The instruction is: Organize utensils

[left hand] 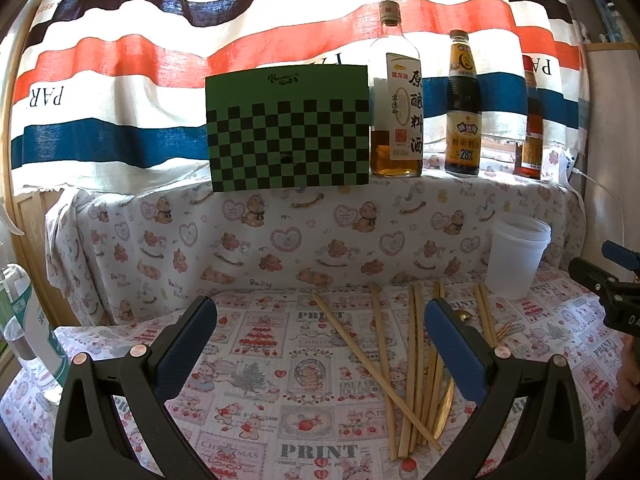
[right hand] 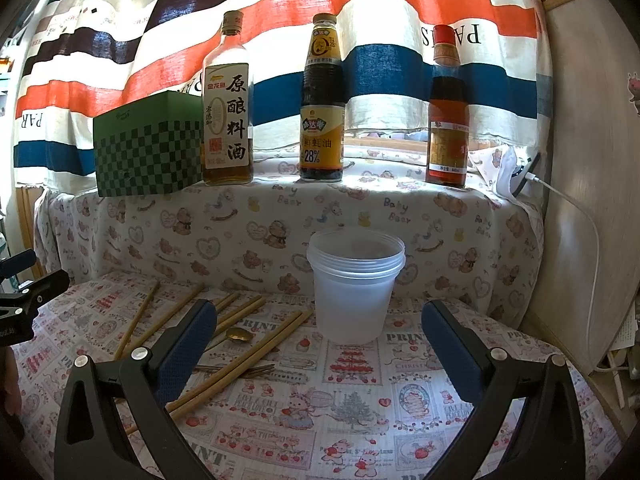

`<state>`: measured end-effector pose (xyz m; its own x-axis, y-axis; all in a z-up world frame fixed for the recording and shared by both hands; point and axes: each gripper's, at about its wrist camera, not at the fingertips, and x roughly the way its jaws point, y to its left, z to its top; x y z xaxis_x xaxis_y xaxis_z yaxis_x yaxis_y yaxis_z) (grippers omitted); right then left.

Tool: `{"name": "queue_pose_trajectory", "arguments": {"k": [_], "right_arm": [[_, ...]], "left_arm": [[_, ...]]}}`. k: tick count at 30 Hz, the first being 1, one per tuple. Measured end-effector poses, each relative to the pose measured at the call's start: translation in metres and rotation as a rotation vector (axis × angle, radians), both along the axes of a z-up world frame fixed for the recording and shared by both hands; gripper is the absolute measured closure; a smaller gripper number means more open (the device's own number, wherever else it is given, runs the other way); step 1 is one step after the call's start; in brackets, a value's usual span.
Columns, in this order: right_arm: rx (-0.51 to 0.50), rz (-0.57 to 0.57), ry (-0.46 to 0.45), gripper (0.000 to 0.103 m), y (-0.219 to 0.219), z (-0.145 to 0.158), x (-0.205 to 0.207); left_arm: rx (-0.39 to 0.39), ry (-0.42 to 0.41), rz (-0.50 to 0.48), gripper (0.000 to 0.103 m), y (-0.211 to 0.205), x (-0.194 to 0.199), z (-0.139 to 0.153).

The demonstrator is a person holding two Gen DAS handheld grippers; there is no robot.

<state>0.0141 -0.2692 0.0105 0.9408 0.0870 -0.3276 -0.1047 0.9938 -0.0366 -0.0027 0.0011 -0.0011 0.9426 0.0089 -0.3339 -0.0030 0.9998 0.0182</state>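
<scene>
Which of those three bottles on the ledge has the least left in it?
The clear square-shouldered glass bottle beside the green checkered box: amber liquid fills only its bottom, while the other two bottles look dark nearly to the neck.

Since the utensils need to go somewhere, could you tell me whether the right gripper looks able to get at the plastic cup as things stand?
Probably yes. The right gripper is open and empty, and the plastic cup stands upright straight ahead between its fingers' line. Bare tablecloth lies before it; the chopsticks lie off to the left.
</scene>
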Motion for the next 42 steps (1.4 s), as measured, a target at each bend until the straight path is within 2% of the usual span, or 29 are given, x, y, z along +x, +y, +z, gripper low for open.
{"name": "queue_pose_trajectory", "arguments": {"k": [7, 11, 18, 27, 31, 35, 36, 37, 38, 40, 41, 42], "right_arm": [[-0.001, 0.001, -0.001, 0.0, 0.0, 0.0, 0.0], [-0.006, -0.008, 0.003, 0.0, 0.0, 0.0, 0.001], [-0.007, -0.021, -0.004, 0.0, -0.001, 0.0, -0.001], [-0.004, 0.002, 0.003, 0.0, 0.002, 0.0, -0.001], [0.016, -0.02, -0.033, 0.0, -0.003, 0.001, -0.008], [0.061, -0.087, -0.083, 0.001, -0.012, 0.006, -0.017], [0.086, -0.086, -0.072, 0.007, -0.015, 0.007, -0.017], [0.11, -0.07, -0.051, 0.019, -0.018, 0.007, -0.016], [0.123, -0.052, -0.024, 0.025, -0.018, 0.008, -0.013], [0.139, -0.021, 0.039, 0.046, -0.019, 0.007, -0.008], [0.155, 0.0, 0.078, 0.051, -0.02, 0.006, -0.004], [0.158, 0.006, 0.096, 0.06, -0.02, 0.005, -0.002]], "left_arm": [[-0.01, -0.012, -0.02, 0.0, 0.0, -0.002, 0.001], [-0.025, 0.012, -0.017, 0.0, 0.002, 0.002, 0.0], [-0.078, 0.028, -0.019, 0.0, 0.015, 0.006, 0.0], [-0.066, 0.025, -0.013, 0.0, 0.013, 0.007, 0.0], [-0.045, 0.007, 0.006, 0.0, 0.011, 0.0, 0.002], [-0.045, 0.028, -0.047, 0.0, 0.008, 0.001, 0.001], [-0.051, 0.043, -0.062, 0.002, 0.008, 0.003, 0.0], [-0.057, 0.057, -0.071, 0.008, 0.008, 0.004, 0.0], [-0.057, 0.073, -0.073, 0.013, 0.008, 0.006, -0.001], [-0.057, 0.118, -0.079, 0.031, 0.006, 0.01, -0.005], [-0.065, 0.149, -0.091, 0.035, 0.006, 0.014, -0.007], [-0.077, 0.181, -0.104, 0.042, 0.006, 0.017, -0.01]]}}
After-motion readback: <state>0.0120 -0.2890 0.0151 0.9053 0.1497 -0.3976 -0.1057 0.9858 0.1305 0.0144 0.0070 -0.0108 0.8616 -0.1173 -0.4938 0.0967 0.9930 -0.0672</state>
